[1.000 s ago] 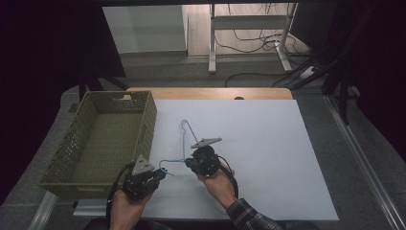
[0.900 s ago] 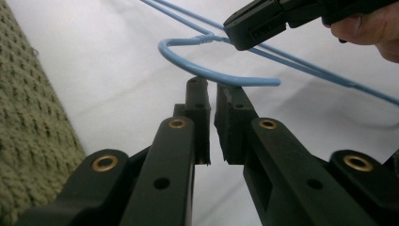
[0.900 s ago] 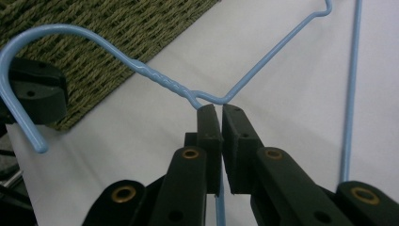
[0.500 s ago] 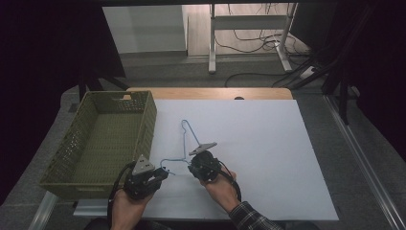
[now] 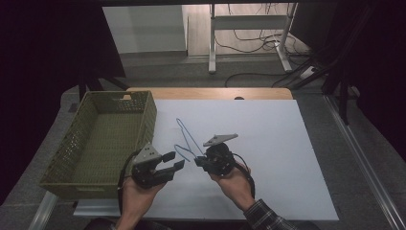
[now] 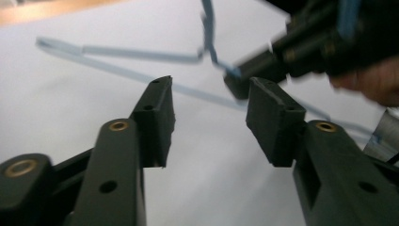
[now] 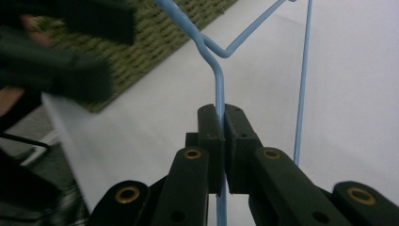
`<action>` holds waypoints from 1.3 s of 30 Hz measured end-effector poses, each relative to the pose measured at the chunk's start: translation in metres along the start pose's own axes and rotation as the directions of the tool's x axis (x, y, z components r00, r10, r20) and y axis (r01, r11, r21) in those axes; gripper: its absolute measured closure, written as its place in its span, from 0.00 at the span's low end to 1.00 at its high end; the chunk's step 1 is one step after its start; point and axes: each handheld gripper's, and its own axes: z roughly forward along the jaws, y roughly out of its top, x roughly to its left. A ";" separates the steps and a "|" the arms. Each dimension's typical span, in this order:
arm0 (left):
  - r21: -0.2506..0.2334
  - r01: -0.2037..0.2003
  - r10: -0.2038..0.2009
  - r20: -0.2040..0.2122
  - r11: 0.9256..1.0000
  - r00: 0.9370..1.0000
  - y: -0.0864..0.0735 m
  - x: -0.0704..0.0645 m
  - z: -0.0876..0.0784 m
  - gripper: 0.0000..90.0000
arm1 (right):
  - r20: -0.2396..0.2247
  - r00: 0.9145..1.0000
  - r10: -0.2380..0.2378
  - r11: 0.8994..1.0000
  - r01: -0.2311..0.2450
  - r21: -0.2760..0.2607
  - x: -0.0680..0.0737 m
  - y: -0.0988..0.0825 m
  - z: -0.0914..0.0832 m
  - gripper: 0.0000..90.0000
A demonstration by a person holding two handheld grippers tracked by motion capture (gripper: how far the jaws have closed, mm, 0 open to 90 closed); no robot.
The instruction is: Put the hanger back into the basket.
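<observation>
Right gripper [image 5: 200,162] clamps the blue wire hanger [image 5: 184,136] (pointing toward the table's far edge); left gripper [image 5: 173,162], jaws just opened and empty, waits just beside.

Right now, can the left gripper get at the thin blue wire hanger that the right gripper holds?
Probably yes: the left gripper, jaws just opened and empty, faces the blue wire hanger over bare white table; the right gripper clamps one end.

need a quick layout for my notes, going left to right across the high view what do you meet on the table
green basket → left gripper, jaws apart with nothing between them → blue wire hanger → right gripper, shut on the hanger → bare white table cover
</observation>
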 end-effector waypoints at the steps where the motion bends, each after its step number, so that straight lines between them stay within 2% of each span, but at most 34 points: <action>1: -0.034 0.008 -0.006 0.035 0.999 0.999 0.010 0.002 0.003 0.60 | -0.011 1.000 0.005 1.000 -0.005 -0.003 -0.001 0.000 -0.003 0.96; 2: -0.034 0.008 -0.006 0.035 0.999 0.999 0.010 0.002 0.003 0.61 | -0.011 1.000 0.005 1.000 -0.005 -0.003 -0.001 0.000 -0.003 0.96; 4: -0.056 0.005 -0.001 0.078 0.998 0.997 0.017 0.002 0.008 0.62 | -0.028 1.000 0.012 1.000 -0.012 -0.003 -0.001 0.000 -0.009 0.96; 6: -0.063 -0.039 0.044 0.085 0.997 0.995 0.026 -0.001 0.014 0.67 | -0.050 0.999 0.013 1.000 -0.013 -0.004 -0.002 0.000 -0.014 0.96; 7: -0.063 -0.039 0.044 0.085 0.997 0.995 0.026 -0.001 0.014 0.72 | -0.050 0.999 0.013 1.000 -0.013 -0.004 -0.002 0.000 -0.014 0.96; 8: -0.065 -0.050 0.056 0.095 0.997 0.994 0.027 -0.001 0.016 0.72 | -0.056 0.998 0.015 1.000 -0.015 -0.002 -0.002 0.000 -0.015 0.96; 9: -0.064 -0.067 0.073 0.095 0.996 0.993 0.029 -0.002 0.017 0.80 | -0.060 0.998 0.015 1.000 -0.016 -0.003 -0.002 0.000 -0.016 0.96; 10: -0.058 -0.110 0.114 0.064 0.992 0.991 0.032 -0.006 0.018 0.93 | -0.070 0.997 0.015 1.000 -0.014 0.005 -0.003 -0.001 -0.016 0.96; 11: -0.058 -0.110 0.114 0.064 0.992 0.991 0.032 -0.006 0.018 0.94 | -0.074 0.997 0.016 1.000 -0.016 0.009 -0.004 -0.001 -0.016 0.96; 13: -0.049 -0.139 0.142 0.052 0.989 0.989 0.035 -0.009 0.019 0.95 | -0.075 0.997 0.014 1.000 -0.013 0.015 -0.005 -0.001 -0.016 0.95; 14: -0.041 -0.149 0.151 0.042 0.988 0.988 0.037 -0.010 0.020 0.95 | -0.043 0.999 -0.007 1.000 0.008 0.024 -0.006 0.001 -0.019 0.87; 16: -0.032 -0.165 0.165 0.029 0.986 0.986 0.042 -0.013 0.021 0.95 | 0.019 0.999 -0.032 0.999 0.031 0.025 -0.006 0.004 -0.024 0.79; 17: -0.031 -0.161 0.162 0.026 0.986 0.986 0.045 -0.014 0.021 0.95 | 0.019 0.999 -0.032 0.999 0.031 0.025 -0.006 0.004 -0.024 0.79; 18: -0.028 -0.162 0.162 0.023 0.986 0.986 0.048 -0.015 0.022 0.95 | 0.044 0.998 -0.039 0.999 0.038 0.022 -0.006 0.005 -0.027 0.77; 19: -0.016 -0.161 0.161 0.014 0.987 0.987 0.055 -0.018 0.024 0.95 | 0.087 0.994 -0.068 0.998 0.066 0.017 -0.004 0.006 -0.031 0.77; 20: -0.016 -0.161 0.161 0.014 0.987 0.987 0.055 -0.018 0.024 0.95 | 0.087 0.994 -0.068 0.998 0.066 0.017 -0.004 0.006 -0.031 0.77; 22: 0.004 -0.160 0.160 0.005 0.987 0.987 0.060 -0.020 0.026 0.95 | 0.138 0.985 -0.105 0.994 0.103 0.023 -0.001 0.005 -0.032 0.79; 23: 0.021 -0.169 0.169 -0.001 0.985 0.986 0.063 -0.023 0.029 0.95 | 0.165 0.977 -0.139 0.990 0.136 0.026 0.002 0.004 -0.031 0.85; 24: 0.021 -0.169 0.169 -0.001 0.985 0.986 0.063 -0.023 0.029 0.95 | 0.174 0.973 -0.154 0.988 0.151 0.029 0.003 0.003 -0.031 0.91; 25: 0.029 -0.189 0.190 -0.004 0.981 0.982 0.065 -0.025 0.032 0.94 | 0.177 0.970 -0.169 0.986 0.167 0.027 0.004 0.003 -0.030 0.94; 27: 0.037 -0.195 0.195 0.002 0.980 0.981 0.065 -0.025 0.033 0.94 | 0.179 0.968 -0.173 0.985 0.171 0.031 0.004 0.002 -0.030 0.95; 28: 0.045 -0.198 0.198 0.016 0.979 0.980 0.066 -0.023 0.033 0.93 | 0.171 0.970 -0.171 0.985 0.168 0.032 0.004 0.001 -0.030 0.96; 29: 0.041 -0.197 0.197 0.026 0.979 0.980 0.066 -0.021 0.032 0.87 | 0.144 0.976 -0.161 0.987 0.158 0.031 0.001 -0.001 -0.031 0.96; 30: 0.038 -0.196 0.194 0.033 0.980 0.980 0.066 -0.019 0.030 0.87 | 0.144 0.976 -0.161 0.987 0.158 0.031 0.001 -0.001 -0.031 0.96; 31: 0.043 -0.193 0.191 0.053 0.980 0.980 0.067 -0.013 0.025 0.74 | 0.116 0.981 -0.154 0.988 0.150 0.042 -0.001 -0.001 -0.035 0.96; 32: 0.043 -0.193 0.191 0.053 0.980 0.980 0.067 -0.013 0.025 0.69 | 0.095 0.985 -0.145 0.989 0.142 0.037 -0.003 -0.002 -0.037 0.96; 33: 0.044 -0.194 0.190 0.066 0.980 0.980 0.067 -0.010 0.023 0.69 | 0.095 0.985 -0.145 0.989 0.142 0.037 -0.003 -0.002 -0.037 0.96; 34: 0.051 -0.200 0.195 0.079 0.979 0.978 0.068 -0.007 0.021 0.64 | 0.074 0.988 -0.136 0.990 0.133 0.037 -0.005 -0.002 -0.040 0.96; 35: 0.061 -0.205 0.199 0.088 0.977 0.976 0.069 -0.005 0.019 0.56 | 0.030 0.992 -0.122 0.992 0.121 0.036 -0.007 -0.002 -0.045 0.96; 36: 0.072 -0.212 0.205 0.098 0.975 0.974 0.069 -0.004 0.018 0.56 | 0.030 0.992 -0.122 0.992 0.121 0.036 -0.007 -0.002 -0.045 0.96; 38: 0.096 -0.252 0.244 0.083 0.963 0.966 0.069 -0.004 0.016 0.50 | 0.021 0.992 -0.121 0.992 0.120 0.045 -0.011 -0.003 -0.054 0.96; 39: 0.111 -0.270 0.258 0.106 0.957 0.960 0.068 -0.002 0.015 0.49 | 0.001 0.994 -0.109 0.993 0.109 0.041 -0.014 -0.004 -0.057 0.96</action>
